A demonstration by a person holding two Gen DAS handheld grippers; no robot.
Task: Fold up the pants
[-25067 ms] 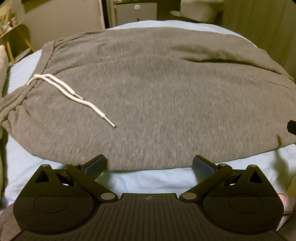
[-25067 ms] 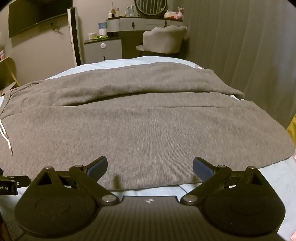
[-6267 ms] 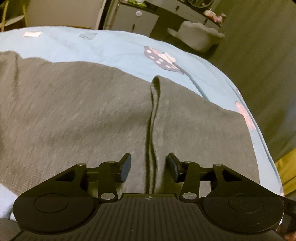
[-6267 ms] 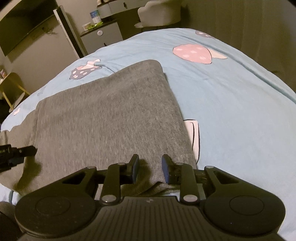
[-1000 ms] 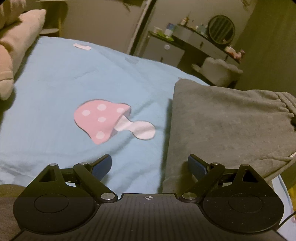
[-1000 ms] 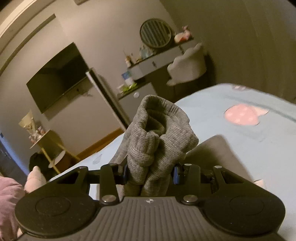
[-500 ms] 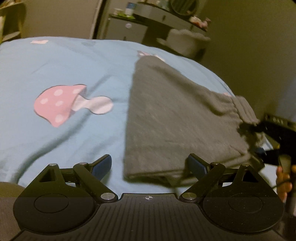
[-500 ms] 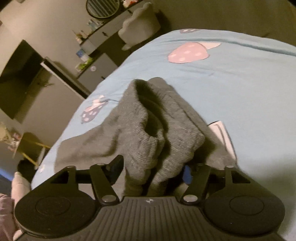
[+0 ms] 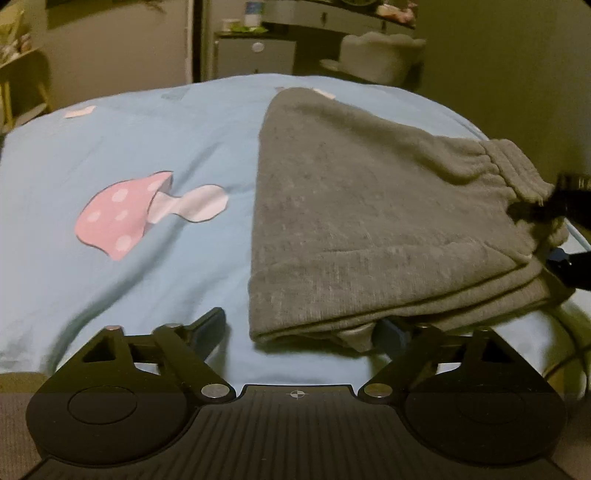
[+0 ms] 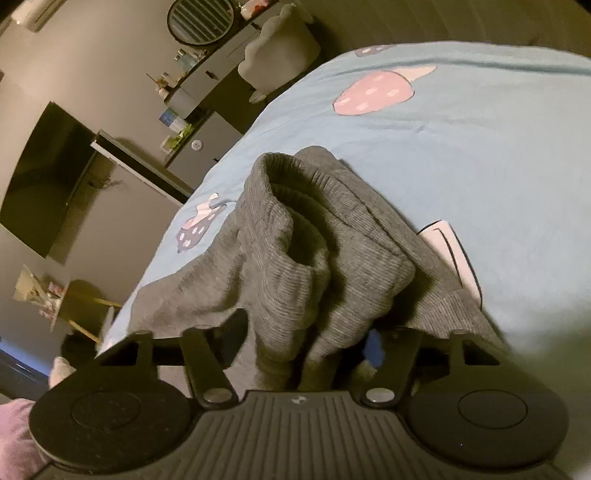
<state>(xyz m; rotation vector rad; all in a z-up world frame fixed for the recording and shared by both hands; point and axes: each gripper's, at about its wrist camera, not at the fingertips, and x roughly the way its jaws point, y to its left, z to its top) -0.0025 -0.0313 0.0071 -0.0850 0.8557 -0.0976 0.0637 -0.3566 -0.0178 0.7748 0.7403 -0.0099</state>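
The grey pants [image 9: 369,221] lie folded into a thick stack on the light blue bed sheet [image 9: 110,147]. My left gripper [image 9: 299,332] is open at the stack's near corner, its right finger tucked under the folded edge. My right gripper [image 10: 306,332] has its jaws spread, with the bunched ribbed waistband [image 10: 295,258] still lying between them. It also shows in the left wrist view [image 9: 554,221] at the waistband end on the right.
Pink mushroom prints [image 9: 122,214] mark the sheet left of the pants. Beyond the bed stand a dresser [image 9: 255,55], a pale chair [image 9: 380,55] and a round mirror [image 10: 201,16]. A dark TV [image 10: 40,177] hangs on the wall.
My right gripper has lowered the waistband end onto the stack and its jaws have spread apart. My left gripper has swung right and closer to the folded pants' near corner.
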